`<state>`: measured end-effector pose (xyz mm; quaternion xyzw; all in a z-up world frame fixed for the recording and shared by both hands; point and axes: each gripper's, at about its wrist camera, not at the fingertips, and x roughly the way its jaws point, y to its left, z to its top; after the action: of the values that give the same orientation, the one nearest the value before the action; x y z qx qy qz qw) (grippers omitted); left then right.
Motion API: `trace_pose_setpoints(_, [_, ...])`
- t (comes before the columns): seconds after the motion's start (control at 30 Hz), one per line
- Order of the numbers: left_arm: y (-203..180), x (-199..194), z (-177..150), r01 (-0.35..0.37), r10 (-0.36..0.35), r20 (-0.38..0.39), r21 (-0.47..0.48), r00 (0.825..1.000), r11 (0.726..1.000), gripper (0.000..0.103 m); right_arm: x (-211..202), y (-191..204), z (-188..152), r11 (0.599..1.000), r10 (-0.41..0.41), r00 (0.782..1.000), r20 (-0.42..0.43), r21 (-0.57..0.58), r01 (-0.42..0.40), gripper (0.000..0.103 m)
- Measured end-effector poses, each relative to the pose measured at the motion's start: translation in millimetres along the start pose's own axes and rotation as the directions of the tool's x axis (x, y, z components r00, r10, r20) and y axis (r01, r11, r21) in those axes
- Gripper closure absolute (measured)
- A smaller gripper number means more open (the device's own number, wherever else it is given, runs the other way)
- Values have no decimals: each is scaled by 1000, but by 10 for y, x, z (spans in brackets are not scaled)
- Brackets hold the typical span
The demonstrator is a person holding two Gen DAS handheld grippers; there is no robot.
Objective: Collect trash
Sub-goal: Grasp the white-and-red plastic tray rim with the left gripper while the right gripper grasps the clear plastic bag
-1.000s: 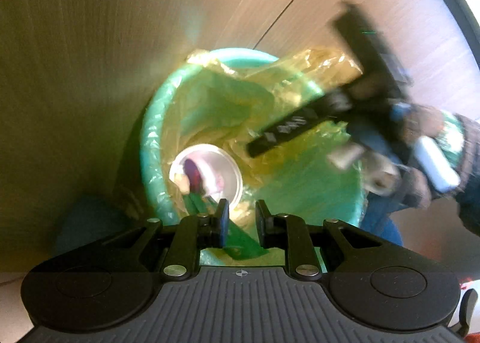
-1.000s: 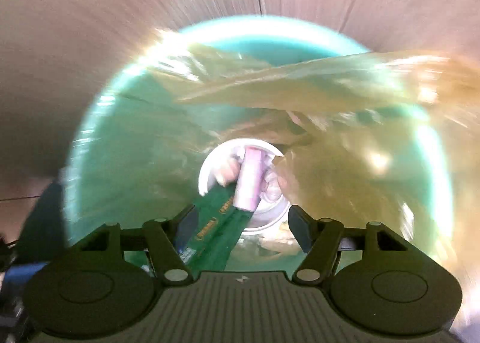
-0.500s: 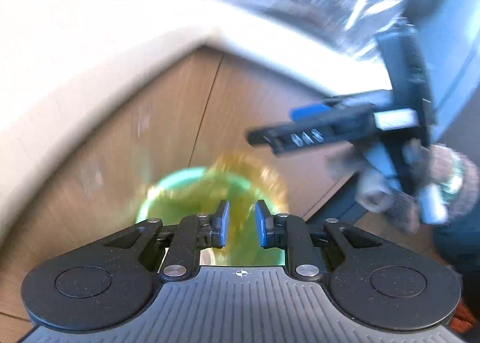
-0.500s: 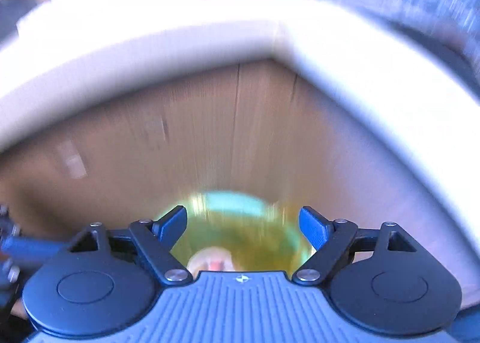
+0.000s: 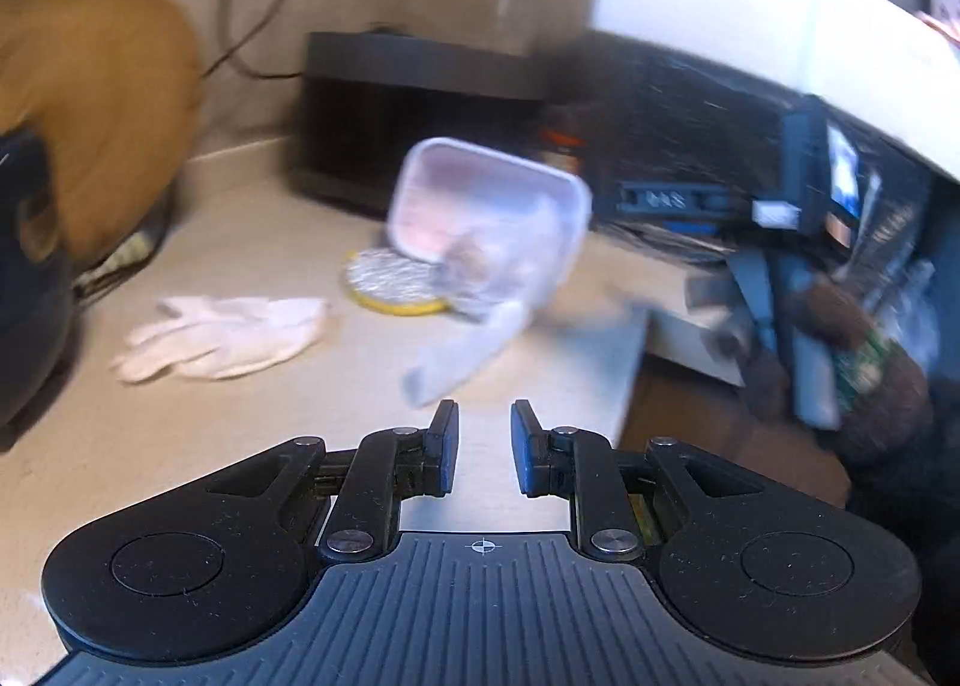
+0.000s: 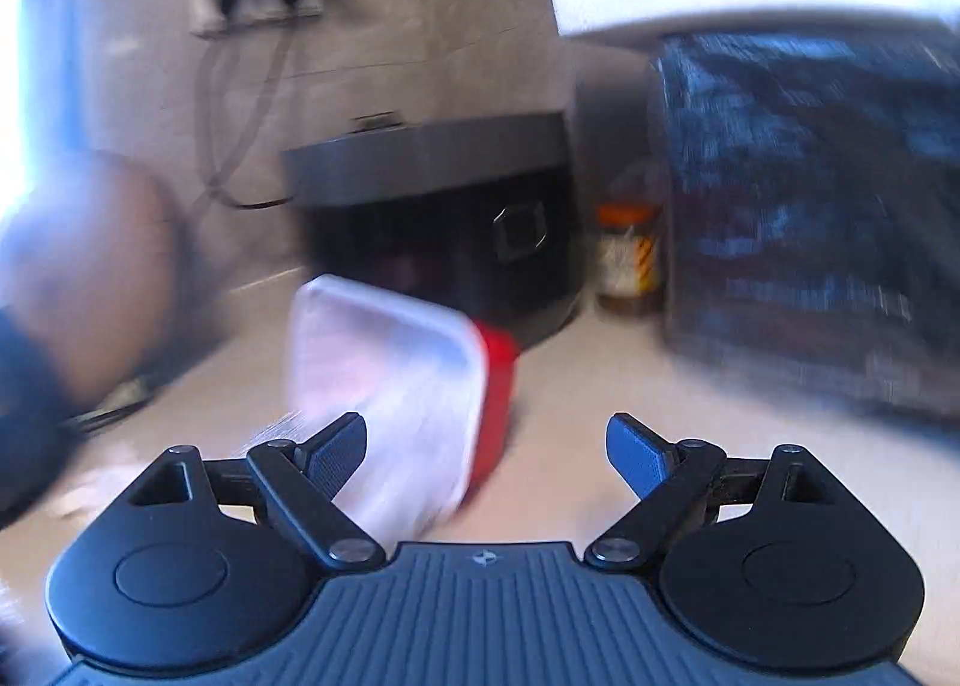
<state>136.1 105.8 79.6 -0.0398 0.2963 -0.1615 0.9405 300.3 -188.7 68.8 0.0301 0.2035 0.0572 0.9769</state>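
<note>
That clear plastic tub point(image 5: 489, 218) sits tipped on the counter point(image 5: 240, 386), around 12 o'clock of the left gripper point(image 5: 483, 446). Looks light, flimsy, slippery, so pinch its rim. Both grippers empty: left slightly apart, right gripper point(image 6: 486, 446) wide apart.

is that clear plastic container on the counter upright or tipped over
Tipped. The clear plastic container lies on its side on the counter, its open mouth facing the camera rather than up.
</note>
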Motion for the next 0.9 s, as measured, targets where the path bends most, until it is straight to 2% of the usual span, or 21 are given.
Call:
trace_pose_setpoints(0.13, [234,-36,-65,-34,33,-50,-22,998,999,81,615,75,144,999,-22,996,-89,35,25,23])
trace_pose_setpoints(0.2, [263,-85,-47,-50,49,-44,-14,998,999,81,770,95,121,997,-4,990,-143,70,14,35])
trace_pose_setpoints(0.37, [412,-197,-42,-49,49,-37,-17,998,999,81,865,78,-6,988,62,960,-273,151,-21,57])
trace_pose_setpoints(0.47, [410,-97,4,-11,10,-49,-17,999,1000,81,737,67,-77,984,114,942,-315,164,-64,61])
trace_pose_setpoints(0.53, [391,-29,63,12,-13,-49,-22,999,1000,81,652,45,-108,973,183,919,-350,201,-117,63])
trace_pose_setpoints(0.63, [375,23,129,30,-31,-28,-24,999,999,81,508,43,-167,942,297,865,-405,272,-196,67])
trace_pose_setpoints(0.73, [356,82,185,45,-45,-17,-38,999,998,81,393,91,-232,921,368,824,-431,294,-258,67])
trace_pose_setpoints(0.8, [342,125,206,55,-56,-22,-48,998,997,81,322,127,-259,921,373,823,-429,278,-272,68])
trace_pose_setpoints(0.9, [331,185,224,60,-62,-27,-53,998,997,81,194,141,-274,934,344,853,-392,239,-266,68])
